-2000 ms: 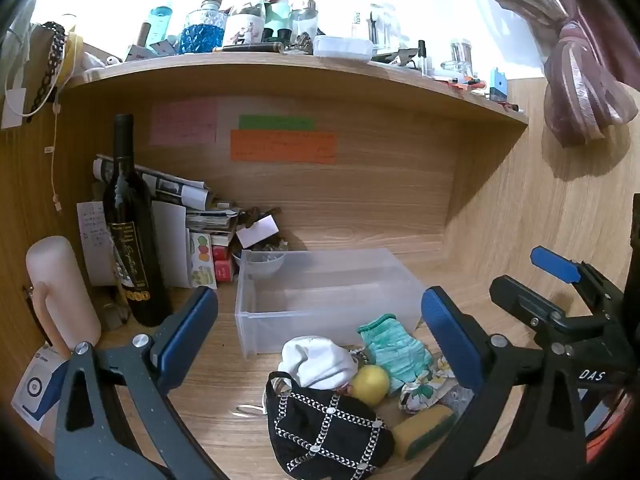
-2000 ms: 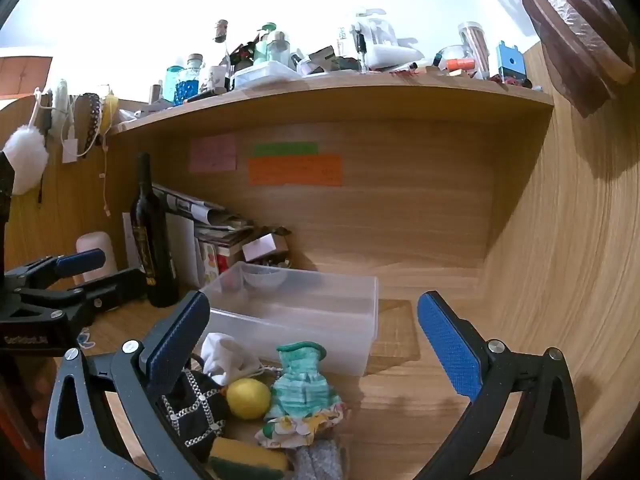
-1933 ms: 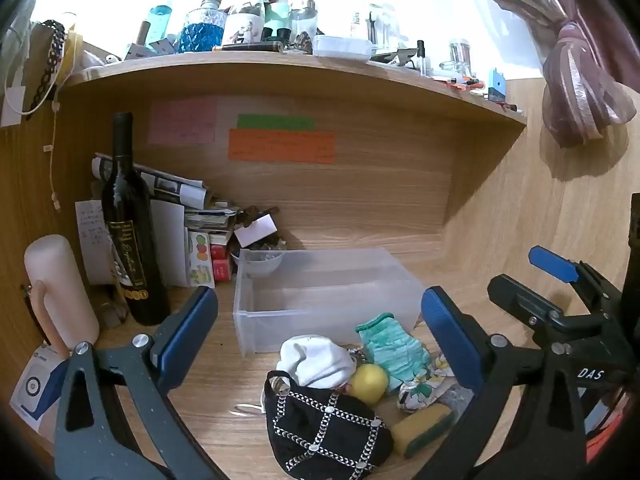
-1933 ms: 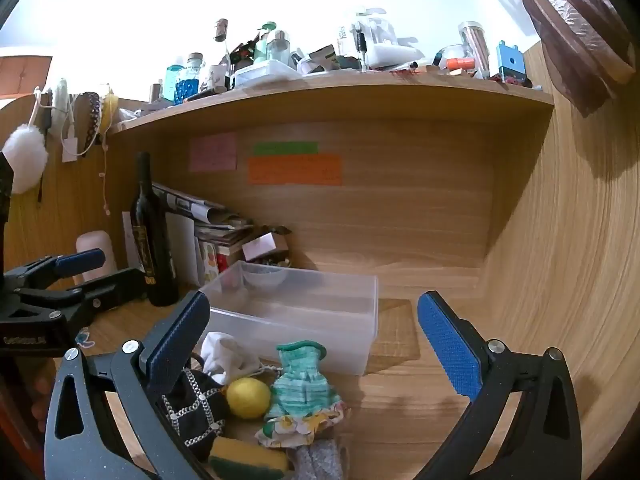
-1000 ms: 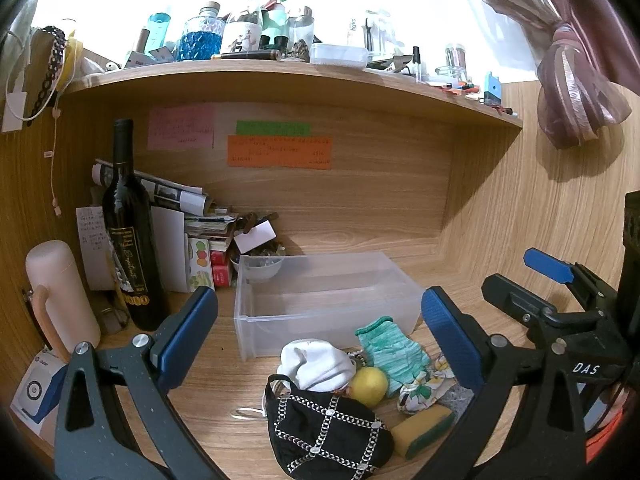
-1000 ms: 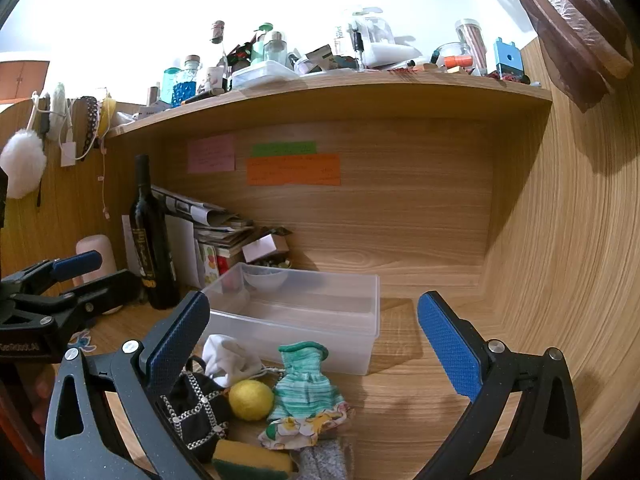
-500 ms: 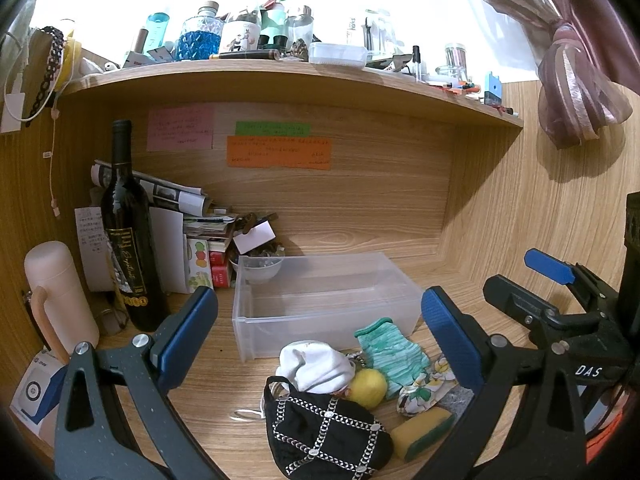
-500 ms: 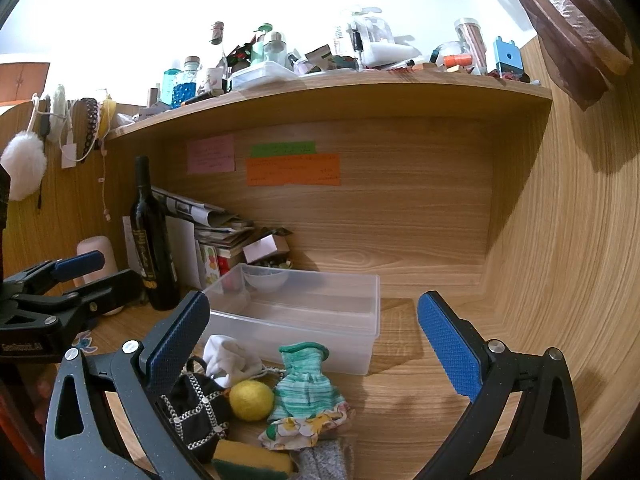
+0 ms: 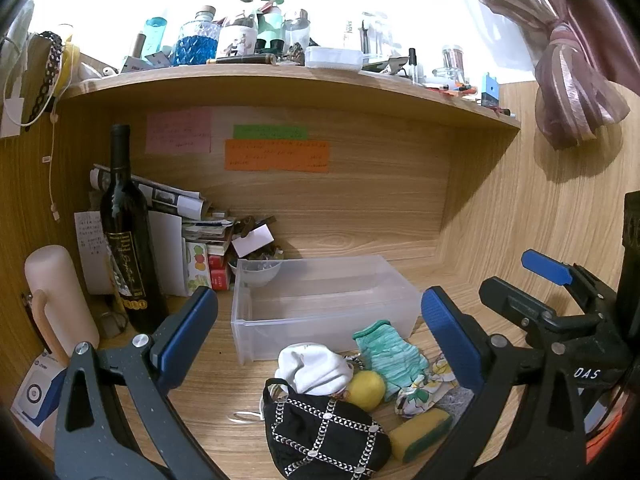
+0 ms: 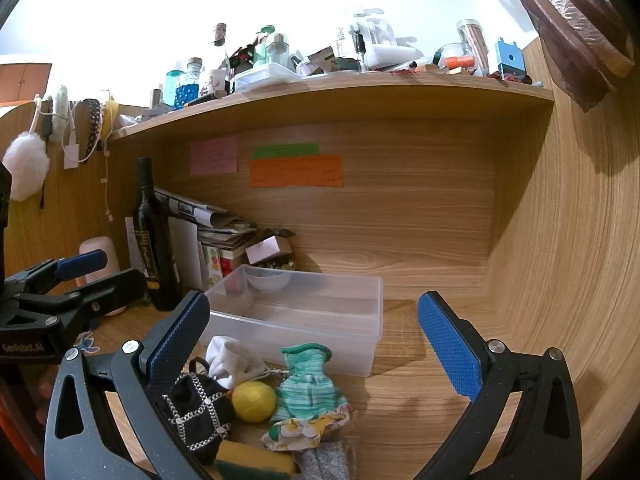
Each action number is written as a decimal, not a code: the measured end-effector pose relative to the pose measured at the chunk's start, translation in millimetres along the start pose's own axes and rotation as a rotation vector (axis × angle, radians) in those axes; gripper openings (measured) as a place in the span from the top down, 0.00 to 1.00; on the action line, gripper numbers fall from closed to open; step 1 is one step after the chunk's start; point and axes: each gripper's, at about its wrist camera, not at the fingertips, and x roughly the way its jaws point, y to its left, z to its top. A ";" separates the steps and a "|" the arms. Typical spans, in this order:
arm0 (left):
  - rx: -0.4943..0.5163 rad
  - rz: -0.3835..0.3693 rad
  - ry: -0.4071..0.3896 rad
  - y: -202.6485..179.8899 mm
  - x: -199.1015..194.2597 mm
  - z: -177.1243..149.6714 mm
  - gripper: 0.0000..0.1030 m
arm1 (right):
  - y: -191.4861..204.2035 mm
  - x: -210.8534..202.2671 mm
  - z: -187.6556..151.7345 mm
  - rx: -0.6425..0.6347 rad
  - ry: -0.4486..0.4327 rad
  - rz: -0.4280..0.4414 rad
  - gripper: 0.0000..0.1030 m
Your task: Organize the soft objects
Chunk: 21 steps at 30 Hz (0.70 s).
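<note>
**Now: soft things wait in front of the box**

Both claws are wide open and hold nothing. The left claw (image 9: 320,334) and the right claw (image 10: 312,332) hang above the wooden bench (image 9: 208,384).

A clear plastic box (image 9: 320,304) sits on the bench. Just in front of it lies a pile of soft things: a white cloth (image 9: 314,368), a green striped cloth (image 9: 388,356), a yellow ball (image 9: 365,390), a black pouch (image 9: 324,434), a flowery cloth (image 9: 420,390) and a yellow sponge (image 9: 420,434). They touch each other.

A dark bottle (image 9: 126,240) stands upright to the left of the box.
</note>
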 end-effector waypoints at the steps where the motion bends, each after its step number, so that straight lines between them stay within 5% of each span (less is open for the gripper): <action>1: 0.001 0.000 -0.001 -0.1 -0.2 -0.1 0.00 | 0.4 0.2 0.0 0.001 0.000 0.000 0.00; 21: 0.003 0.001 0.001 -1.5 -0.2 -0.4 0.00 | -0.4 0.6 -1.6 0.004 -0.001 0.036 0.00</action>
